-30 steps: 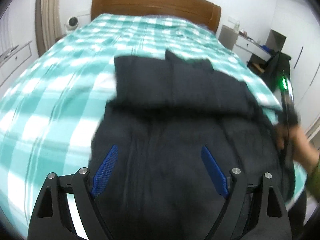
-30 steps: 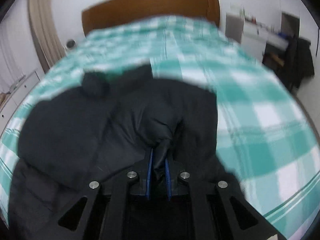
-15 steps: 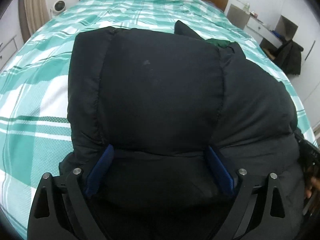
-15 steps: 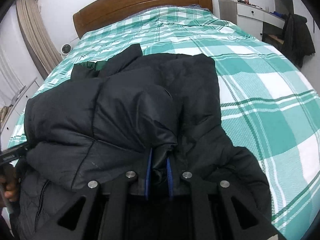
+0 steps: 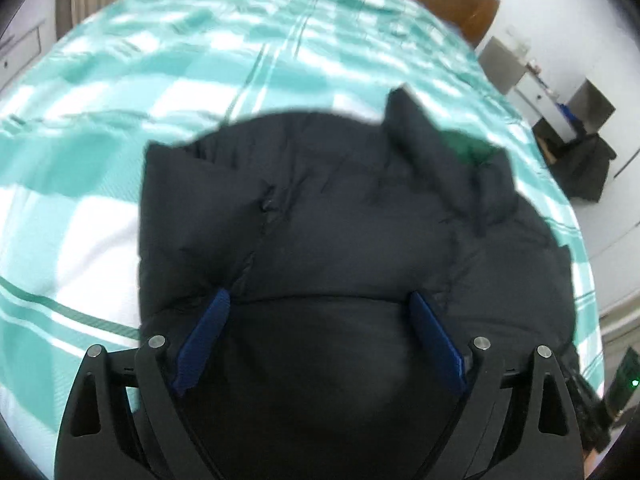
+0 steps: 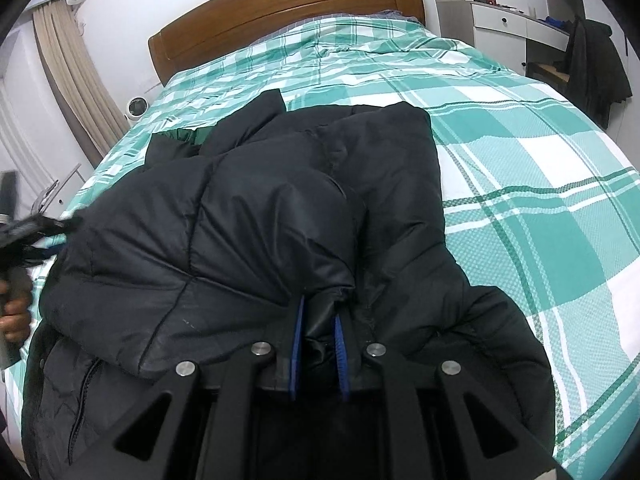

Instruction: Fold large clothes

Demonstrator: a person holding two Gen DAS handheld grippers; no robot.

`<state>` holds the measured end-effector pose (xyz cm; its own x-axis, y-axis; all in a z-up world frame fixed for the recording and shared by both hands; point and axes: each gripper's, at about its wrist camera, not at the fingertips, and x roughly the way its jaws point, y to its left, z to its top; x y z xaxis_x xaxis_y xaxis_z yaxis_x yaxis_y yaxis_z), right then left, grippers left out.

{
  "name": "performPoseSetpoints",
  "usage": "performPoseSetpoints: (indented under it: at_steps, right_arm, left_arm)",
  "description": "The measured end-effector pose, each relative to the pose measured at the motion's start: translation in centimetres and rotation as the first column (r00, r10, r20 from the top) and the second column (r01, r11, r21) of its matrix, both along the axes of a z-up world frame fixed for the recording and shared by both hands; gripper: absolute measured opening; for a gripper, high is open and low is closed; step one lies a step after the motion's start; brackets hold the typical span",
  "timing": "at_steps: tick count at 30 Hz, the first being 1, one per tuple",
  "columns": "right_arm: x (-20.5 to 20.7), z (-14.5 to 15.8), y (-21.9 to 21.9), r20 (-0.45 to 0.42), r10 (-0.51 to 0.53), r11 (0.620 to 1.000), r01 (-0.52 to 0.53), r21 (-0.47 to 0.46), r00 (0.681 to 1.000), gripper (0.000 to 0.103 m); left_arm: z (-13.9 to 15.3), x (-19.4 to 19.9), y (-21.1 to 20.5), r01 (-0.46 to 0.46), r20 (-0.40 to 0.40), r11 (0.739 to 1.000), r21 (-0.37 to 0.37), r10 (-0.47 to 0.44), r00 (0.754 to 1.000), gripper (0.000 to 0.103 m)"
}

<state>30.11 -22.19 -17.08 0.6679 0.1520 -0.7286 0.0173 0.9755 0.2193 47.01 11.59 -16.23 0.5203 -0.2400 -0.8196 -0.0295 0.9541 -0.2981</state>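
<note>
Centrally on the bed (image 6: 540, 128), which carried a green-and-white checked cover, lay a black padded jacket (image 6: 248, 216), its bulk doubled over on itself so that a thick upper layer rested on a flatter lower layer. The right gripper (image 6: 318, 324) was closed on a bunched fold of the jacket, with both blue pads (image 6: 297, 344) pressed against dark fabric that filled the narrow gap between them. The left gripper (image 5: 320, 320) stood with its blue pads (image 5: 204, 332) spread wide apart, one at each side of the jacket's near edge; dark fabric filled the space between them, but that view was blurred, so contact between pads and fabric could not be confirmed. A strip of green lining (image 6: 188, 134) showed at the jacket's far end, beside a raised collar flap (image 6: 266, 110). In the right wrist view, the person's left hand (image 6: 14, 308) appeared at the picture's left edge, gripping a dark handle just beside the jacket's side. A wooden headboard (image 6: 280, 12) closed off the far end of the bed. A white desk (image 6: 504, 20) stood against the wall to the right of the bed, with a dark garment (image 6: 596, 68) hung over a chair beside it. A curtain (image 6: 68, 80) hung at the left wall, and a small round white fan (image 6: 137, 107) sat near the bed's far left corner.
</note>
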Motion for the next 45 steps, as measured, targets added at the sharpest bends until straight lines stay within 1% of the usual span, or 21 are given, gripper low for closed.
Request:
performPoseSetpoints:
  at_steps: [3,6,9,10,13,15,18,20,22,25,28,31,32,34,36,37,39,41,43,44,45]
  right_arm:
    - [0.0,-0.2,0.0,0.0,0.0,1.0,0.0,-0.002,1.0,0.016]
    - [0.0,-0.4,-0.3,0.001,-0.002,1.0,0.002,0.016,1.0,0.016]
    - [0.0,-0.4,-0.3,0.004,-0.003,1.0,0.003,0.02,1.0,0.016]
    - [0.0,-0.4,-0.3,0.004,-0.003,1.0,0.003,0.019,1.0,0.016]
    - [0.0,-0.4,-0.3,0.004,0.0,1.0,0.0,0.023,1.0,0.016]
    - [0.0,-0.4,-0.4,0.007,0.007,1.0,-0.007,0.027,1.0,0.017]
    - [0.1,-0.5,-0.3,0.007,0.007,1.0,-0.007,0.012,1.0,0.017]
    - [0.1,-0.6,-0.2,0.006,0.006,1.0,-0.006,0.01,1.0,0.017]
    - [0.1,-0.6,-0.2,0.006,0.005,1.0,-0.005,0.011,1.0,0.017]
    - [0.1,-0.5,-0.2,0.006,0.004,1.0,-0.004,0.009,1.0,0.017]
    - [0.1,-0.5,-0.1,0.006,0.003,1.0,-0.003,0.005,1.0,0.017]
    - [0.2,-0.2,0.0,-0.006,0.003,1.0,-0.003,0.008,1.0,0.017]
    - [0.1,0.2,-0.2,-0.014,0.004,1.0,-0.004,0.016,1.0,0.017]
    - [-1.0,1.6,-0.8,-0.035,-0.004,1.0,0.005,0.023,0.999,0.024]
    - [-3.3,3.0,-1.3,-0.022,0.003,0.999,-0.002,0.05,1.0,0.051]
    - [-5.1,3.8,-1.4,-0.012,0.022,0.999,-0.021,0.047,1.0,0.056]
    - [-9.0,4.5,-0.7,-0.005,0.086,0.996,-0.086,0.0,0.996,0.058]
    - [-12.6,4.5,0.3,-0.017,0.147,0.988,-0.147,-0.046,0.989,0.058]
    - [-17.2,3.1,1.3,-0.065,0.187,0.975,-0.194,-0.11,0.98,0.058]
    - [-18.7,2.3,1.5,-0.095,0.187,0.971,-0.199,-0.135,0.978,0.058]
    - [-21.3,1.4,1.7,-0.11,0.176,0.962,-0.195,-0.19,0.978,0.058]
  left_arm:
    - [0.6,0.2,-0.5,0.003,-0.009,0.999,0.043,-0.002,1.0,0.092]
    - [2.8,0.5,-0.3,0.006,0.033,1.0,-0.002,-0.006,0.999,0.091]
    - [4.0,1.8,0.6,-0.039,0.088,0.998,-0.045,0.043,0.995,0.092]
    - [3.8,2.4,0.9,-0.062,0.084,0.997,-0.049,0.066,0.994,0.092]
    - [0.6,4.9,2.1,-0.124,-0.018,0.989,-0.078,0.123,0.992,0.092]
    - [-0.9,5.1,2.0,-0.127,-0.018,0.991,-0.032,0.127,0.992,0.092]
    - [-0.7,4.6,0.8,-0.113,0.003,0.992,0.052,0.113,0.994,0.092]
    - [-0.1,3.8,0.8,-0.101,0.005,0.992,0.074,0.101,0.995,0.092]
    - [1.1,2.1,1.1,-0.092,0.024,0.993,0.071,0.091,0.996,0.092]
    - [3.4,-2.8,1.0,-0.052,0.094,0.998,0.043,0.048,0.994,0.095]
    - [3.4,-8.6,0.2,0.015,0.103,0.998,0.064,-0.021,0.994,0.1]
    - [1.6,-12.9,-0.8,0.059,0.041,0.987,0.149,-0.066,0.997,0.097]
    - [1.6,-14.7,-1.0,0.068,0.045,0.983,0.173,-0.077,0.996,0.097]
    - [2.6,-18.3,-1.4,0.09,0.082,0.977,0.191,-0.108,0.991,0.097]
    - [3.5,-21.5,-1.4,0.1,0.105,0.98,0.171,-0.12,0.987,0.098]
    - [3.6,-22.9,-1.4,0.103,0.111,0.983,0.155,-0.121,0.986,0.098]
    - [3.4,-26.2,-1.9,0.132,0.098,0.981,0.14,-0.146,0.984,0.098]
    - [2.3,-29.1,-2.5,0.162,0.076,0.974,0.159,-0.176,0.981,0.098]
    - [0.6,-32.1,-3.1,0.184,0.042,0.958,0.219,-0.197,0.979,0.098]
    - [0.0,-33.3,-3.1,0.184,0.03,0.954,0.237,-0.197,0.98,0.098]
    - [-0.2,-34.5,-3.0,0.184,0.029,0.953,0.239,-0.197,0.98,0.098]
